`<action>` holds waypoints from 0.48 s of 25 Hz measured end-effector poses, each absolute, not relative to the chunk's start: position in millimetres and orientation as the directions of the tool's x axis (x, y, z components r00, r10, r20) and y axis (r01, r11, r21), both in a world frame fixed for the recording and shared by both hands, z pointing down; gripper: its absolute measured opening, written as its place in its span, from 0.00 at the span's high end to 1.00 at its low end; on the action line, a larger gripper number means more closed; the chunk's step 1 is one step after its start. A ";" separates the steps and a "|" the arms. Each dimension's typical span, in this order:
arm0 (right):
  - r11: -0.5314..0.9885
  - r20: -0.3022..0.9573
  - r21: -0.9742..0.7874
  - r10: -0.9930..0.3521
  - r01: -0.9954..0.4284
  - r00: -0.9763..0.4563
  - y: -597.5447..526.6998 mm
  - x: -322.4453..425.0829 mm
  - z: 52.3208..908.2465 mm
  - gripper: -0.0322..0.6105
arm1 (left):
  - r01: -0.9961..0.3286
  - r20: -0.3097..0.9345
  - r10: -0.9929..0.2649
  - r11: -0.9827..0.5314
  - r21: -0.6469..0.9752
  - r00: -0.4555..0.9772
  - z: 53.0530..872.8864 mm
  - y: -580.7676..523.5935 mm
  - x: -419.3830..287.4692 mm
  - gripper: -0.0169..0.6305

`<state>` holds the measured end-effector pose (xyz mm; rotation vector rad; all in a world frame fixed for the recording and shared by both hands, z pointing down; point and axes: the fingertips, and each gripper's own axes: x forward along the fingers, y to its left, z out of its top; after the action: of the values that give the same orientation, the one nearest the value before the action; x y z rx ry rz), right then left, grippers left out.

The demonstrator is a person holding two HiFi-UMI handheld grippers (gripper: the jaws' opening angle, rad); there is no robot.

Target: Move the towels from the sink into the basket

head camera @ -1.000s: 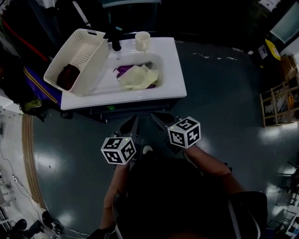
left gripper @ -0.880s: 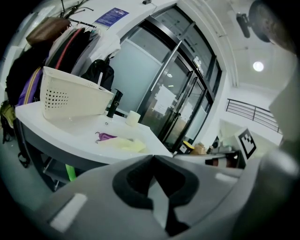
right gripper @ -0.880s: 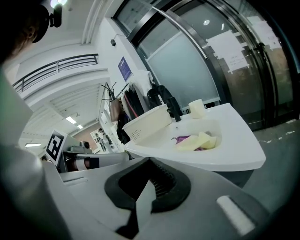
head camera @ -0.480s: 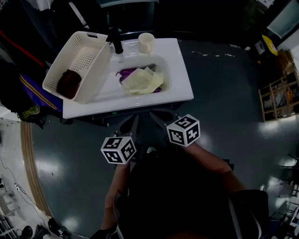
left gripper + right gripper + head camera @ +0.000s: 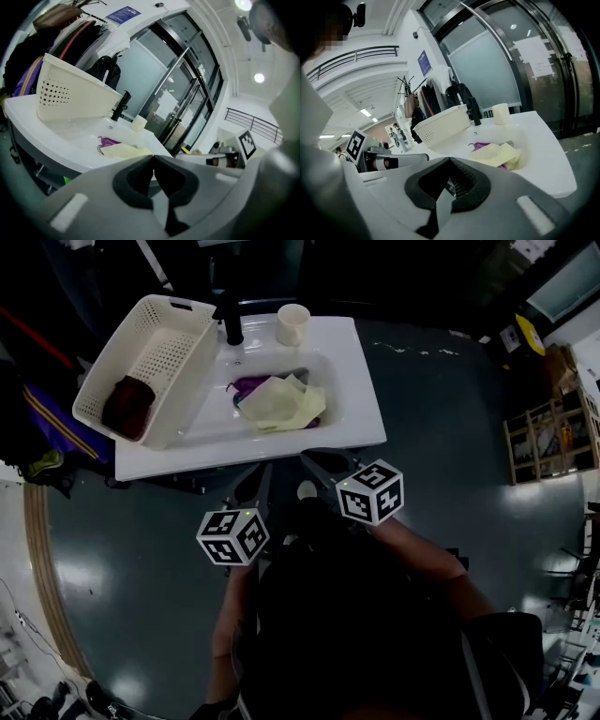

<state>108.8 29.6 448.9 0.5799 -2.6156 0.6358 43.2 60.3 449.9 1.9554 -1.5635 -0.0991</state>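
Observation:
A yellow towel (image 5: 277, 401) lies crumpled in the white sink (image 5: 361, 399), on top of a purple towel (image 5: 248, 383). A cream slotted basket (image 5: 155, 352) leans on the sink's left side with a dark red towel (image 5: 127, 404) in it. My left gripper (image 5: 262, 476) and right gripper (image 5: 311, 461) hover side by side at the sink's front edge, both shut and empty. The left gripper view has the yellow towel (image 5: 124, 151) just beyond the shut jaws (image 5: 153, 157). In the right gripper view the same towel (image 5: 497, 152) lies ahead to the right.
A black faucet (image 5: 230, 324) and a cream cup (image 5: 292, 322) stand at the sink's back rim. Dark clothes and bags hang left of the basket. A wooden rack (image 5: 544, 437) stands far right on the grey floor. Glass doors rise behind the sink.
Both grippers have come forward together and now reach the sink's front edge. The towels and the basket lie as before.

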 end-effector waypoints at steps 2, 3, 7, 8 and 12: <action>0.823 0.451 -0.329 -0.294 -0.463 -0.843 24.7 103.7 448.3 0.96 | -0.860 0.317 -0.905 -0.093 0.502 0.282 452.0 55.6 37.2 0.97; 0.828 0.449 -0.324 -0.292 -0.458 -0.845 22.3 101.8 448.2 0.96 | -0.862 0.317 -0.907 -0.089 0.499 0.277 453.0 52.5 34.8 0.97; 0.836 0.436 -0.325 -0.283 -0.443 -0.854 8.6 98.6 449.7 0.96 | -0.869 0.320 -0.908 -0.085 0.488 0.269 452.7 37.7 32.0 0.97; 0.834 0.435 -0.330 -0.282 -0.443 -0.855 4.0 98.1 450.4 0.96 | -0.871 0.321 -0.908 -0.087 0.484 0.269 451.3 34.0 32.4 0.97; 0.837 0.429 -0.341 -0.267 -0.428 -0.863 -11.1 91.0 448.6 0.96 | -0.876 0.324 -0.905 -0.097 0.473 0.275 446.6 19.3 31.0 0.97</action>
<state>91.0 -11.1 448.6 0.5205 -2.6490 0.6137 31.0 19.3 446.6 1.9652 -1.5972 -0.0643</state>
